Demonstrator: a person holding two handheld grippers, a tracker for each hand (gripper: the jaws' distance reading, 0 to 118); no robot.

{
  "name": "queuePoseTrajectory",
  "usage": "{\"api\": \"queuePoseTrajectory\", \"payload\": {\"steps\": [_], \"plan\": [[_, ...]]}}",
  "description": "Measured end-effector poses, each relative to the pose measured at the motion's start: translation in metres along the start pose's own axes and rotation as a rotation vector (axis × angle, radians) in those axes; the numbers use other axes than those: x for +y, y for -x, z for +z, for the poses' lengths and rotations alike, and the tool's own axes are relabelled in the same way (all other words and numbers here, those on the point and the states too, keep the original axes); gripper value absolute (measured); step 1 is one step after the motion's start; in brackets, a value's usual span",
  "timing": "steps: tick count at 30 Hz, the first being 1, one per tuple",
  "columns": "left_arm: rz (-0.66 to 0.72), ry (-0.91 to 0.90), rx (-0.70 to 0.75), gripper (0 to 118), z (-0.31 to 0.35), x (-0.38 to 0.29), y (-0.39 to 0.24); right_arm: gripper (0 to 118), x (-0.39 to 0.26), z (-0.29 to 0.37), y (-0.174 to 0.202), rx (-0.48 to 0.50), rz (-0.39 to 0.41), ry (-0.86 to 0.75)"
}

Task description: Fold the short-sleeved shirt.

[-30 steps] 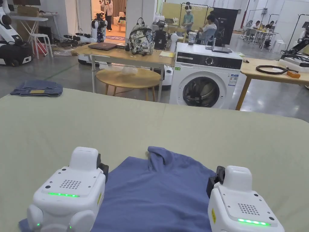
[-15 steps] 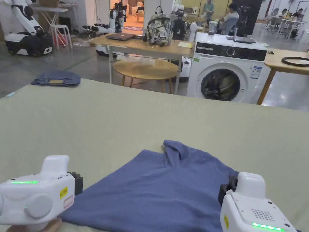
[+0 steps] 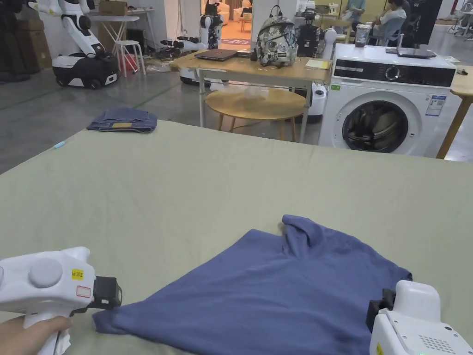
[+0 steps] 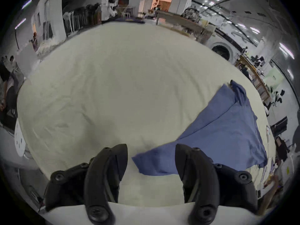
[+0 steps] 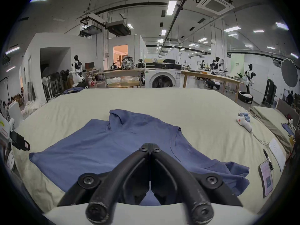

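A blue short-sleeved shirt (image 3: 277,286) lies spread on the pale green table cover (image 3: 184,194), with one sleeve bunched up at its far side (image 3: 300,233). My left gripper (image 3: 108,292) is turned on its side at the shirt's near left corner. In the left gripper view that gripper (image 4: 151,150) is open, and the shirt corner (image 4: 146,163) lies just ahead between the jaws, untouched. My right gripper (image 3: 381,307) sits at the shirt's near right. In the right gripper view it (image 5: 150,145) is shut over the shirt (image 5: 113,140), with no cloth seen pinched.
Folded jeans (image 3: 122,121) lie at the table's far left edge. Beyond the table stand a washing machine (image 3: 392,99) and a round wooden table (image 3: 256,104). On the cover to the right lie a white handheld device (image 5: 244,123), a phone (image 5: 266,179) and a sheet of paper (image 5: 276,152).
The head camera has swung left. My left gripper has rolled onto its side and moved off the shirt to its near left corner. The right gripper stays at the shirt's right side.
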State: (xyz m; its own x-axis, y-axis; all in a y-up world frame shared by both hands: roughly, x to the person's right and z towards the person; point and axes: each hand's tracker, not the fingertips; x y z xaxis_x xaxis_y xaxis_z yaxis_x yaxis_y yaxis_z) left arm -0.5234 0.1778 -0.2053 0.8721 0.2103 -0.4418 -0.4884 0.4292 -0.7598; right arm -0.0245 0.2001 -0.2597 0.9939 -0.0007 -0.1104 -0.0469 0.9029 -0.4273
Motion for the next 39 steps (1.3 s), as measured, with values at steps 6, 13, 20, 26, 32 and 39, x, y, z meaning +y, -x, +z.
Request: {"api": "queuePoseTrajectory", "payload": {"steps": [6, 13, 20, 26, 32, 39], "plan": [[0.015, 0.064, 0.072, 58, -0.037, -0.011, -0.007, 0, -0.004, -0.006, 0.0, -0.005, -0.001, 0.022], [-0.057, 0.036, 0.202, 30, -0.041, -0.01, -0.031, 0, -0.009, -0.011, 0.001, 0.003, -0.008, 0.049], [-0.093, -0.005, 0.183, 2, -0.034, -0.006, -0.029, 0, -0.011, -0.017, 0.0, 0.009, 0.008, 0.07], [-0.092, -0.011, 0.142, 0, -0.045, -0.007, -0.023, 0, -0.011, -0.025, -0.002, 0.01, 0.004, 0.088], [-0.084, -0.062, 0.073, 0, -0.033, -0.014, -0.012, 0, 0.003, -0.047, -0.015, 0.035, -0.014, 0.119], [-0.038, -0.094, 0.036, 0, -0.034, -0.013, 0.007, 69, 0.08, -0.15, -0.039, 0.07, 0.084, 0.254]]}}
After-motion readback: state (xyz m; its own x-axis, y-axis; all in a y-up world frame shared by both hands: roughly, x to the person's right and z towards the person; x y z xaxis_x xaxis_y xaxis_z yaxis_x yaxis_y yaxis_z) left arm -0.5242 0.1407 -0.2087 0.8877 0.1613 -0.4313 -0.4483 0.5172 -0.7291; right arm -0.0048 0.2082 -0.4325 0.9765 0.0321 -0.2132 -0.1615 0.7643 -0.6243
